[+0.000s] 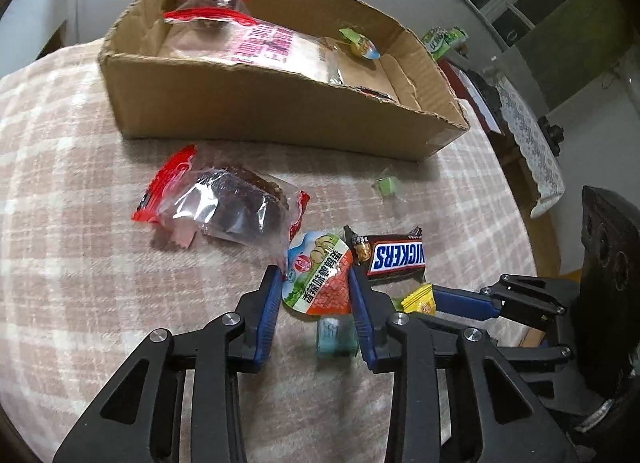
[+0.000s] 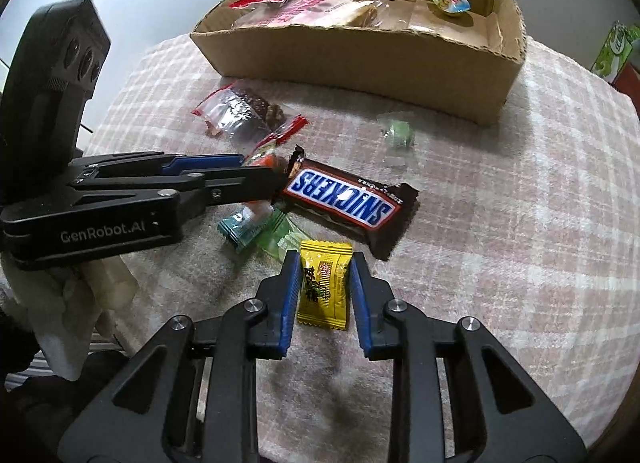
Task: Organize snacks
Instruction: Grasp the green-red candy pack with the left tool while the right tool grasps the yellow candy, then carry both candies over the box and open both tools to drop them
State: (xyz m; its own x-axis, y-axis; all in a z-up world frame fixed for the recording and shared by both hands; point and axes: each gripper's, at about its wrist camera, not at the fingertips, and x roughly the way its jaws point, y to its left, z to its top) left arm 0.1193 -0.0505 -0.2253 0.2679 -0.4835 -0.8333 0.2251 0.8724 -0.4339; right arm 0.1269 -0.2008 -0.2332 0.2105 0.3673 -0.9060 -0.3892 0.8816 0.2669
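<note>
— Left wrist view first: what have I got?
— My left tool [image 1: 314, 283] is clamped on the quail-egg pouch [image 1: 318, 275], with the Snickers bar [image 1: 390, 255] just beyond it.
— And the right?
— My right tool [image 2: 325, 287] brackets the yellow candy [image 2: 325, 287] on the desk [image 2: 520, 223], pads narrow at its edges; firm grip, I cannot tell. Farther back, the cardboard box [image 2: 360, 59] holds bagged snacks.

teal packet [image 1: 335, 337] blurred | dark packet [image 1: 374, 93] half hidden behind box wall [image 1: 280, 103]
</note>
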